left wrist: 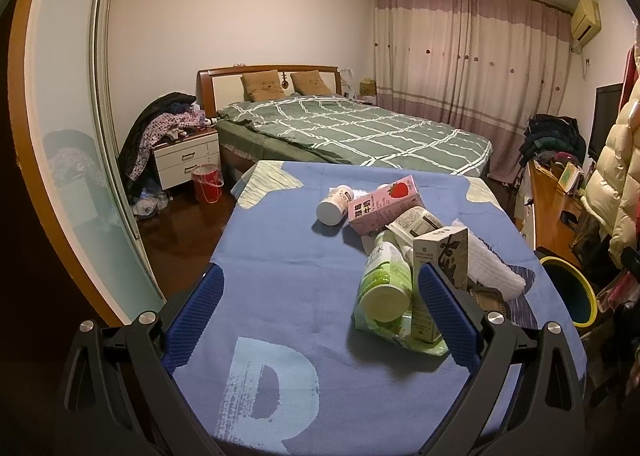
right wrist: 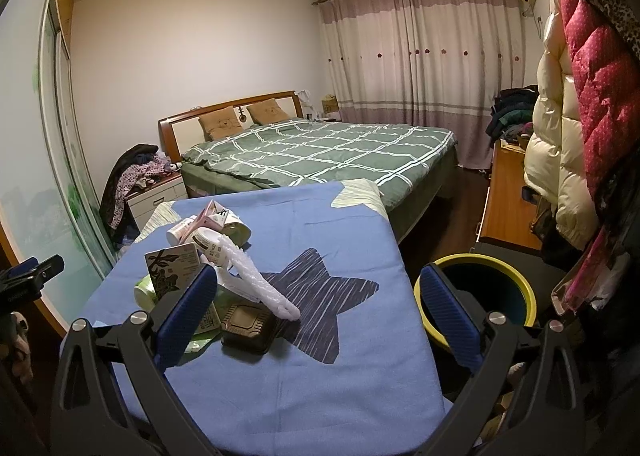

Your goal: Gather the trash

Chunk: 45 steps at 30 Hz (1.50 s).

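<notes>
A pile of trash lies on the table's blue cloth [left wrist: 280, 256]: a white bottle [left wrist: 334, 206], a pink strawberry milk carton [left wrist: 384, 204], a green bottle [left wrist: 386, 280], a cream and black carton [left wrist: 440, 256] and white foam wrap [left wrist: 492, 264]. My left gripper [left wrist: 320, 320] is open above the cloth, its right finger just in front of the green bottle and carton. My right gripper [right wrist: 318, 316] is open too, holding nothing. Close to its left finger lie a dark plastic tray [right wrist: 248, 328] and the foam wrap [right wrist: 260, 284]. A yellow-rimmed bin [right wrist: 480, 258] stands right of the table.
Beyond the table is a bed [left wrist: 352, 132] with a green checked cover. A nightstand [left wrist: 186, 158] piled with clothes and a red bucket [left wrist: 207, 182] stand to its left. Hanging coats [right wrist: 580, 116] and a wooden desk [right wrist: 508, 200] crowd the right side. A sliding wardrobe door [left wrist: 68, 136] lines the left.
</notes>
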### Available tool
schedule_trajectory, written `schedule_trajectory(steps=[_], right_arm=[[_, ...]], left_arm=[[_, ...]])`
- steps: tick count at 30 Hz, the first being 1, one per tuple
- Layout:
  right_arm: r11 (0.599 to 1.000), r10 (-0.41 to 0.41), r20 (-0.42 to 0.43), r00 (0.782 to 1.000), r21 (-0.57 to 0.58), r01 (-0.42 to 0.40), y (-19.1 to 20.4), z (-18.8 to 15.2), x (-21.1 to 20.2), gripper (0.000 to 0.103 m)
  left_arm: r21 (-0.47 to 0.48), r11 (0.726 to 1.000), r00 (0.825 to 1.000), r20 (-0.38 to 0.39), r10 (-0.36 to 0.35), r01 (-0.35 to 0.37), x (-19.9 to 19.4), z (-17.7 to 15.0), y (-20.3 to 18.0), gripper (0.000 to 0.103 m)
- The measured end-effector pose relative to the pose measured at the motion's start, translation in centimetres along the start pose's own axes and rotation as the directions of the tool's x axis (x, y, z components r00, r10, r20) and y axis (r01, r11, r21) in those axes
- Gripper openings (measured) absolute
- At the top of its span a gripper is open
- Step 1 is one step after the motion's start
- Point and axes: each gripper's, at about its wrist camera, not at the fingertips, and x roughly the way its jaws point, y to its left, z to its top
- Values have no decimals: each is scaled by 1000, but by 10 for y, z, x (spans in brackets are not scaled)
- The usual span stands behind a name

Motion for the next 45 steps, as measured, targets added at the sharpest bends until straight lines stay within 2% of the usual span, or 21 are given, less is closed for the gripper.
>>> schedule_trajectory(steps=[45], right_arm=[[1000,-4,-6,1000,5,4,1,-1,4,97]], left_arm=[[12,1000,1000,-22,-5,5,6,-1,-3,96]])
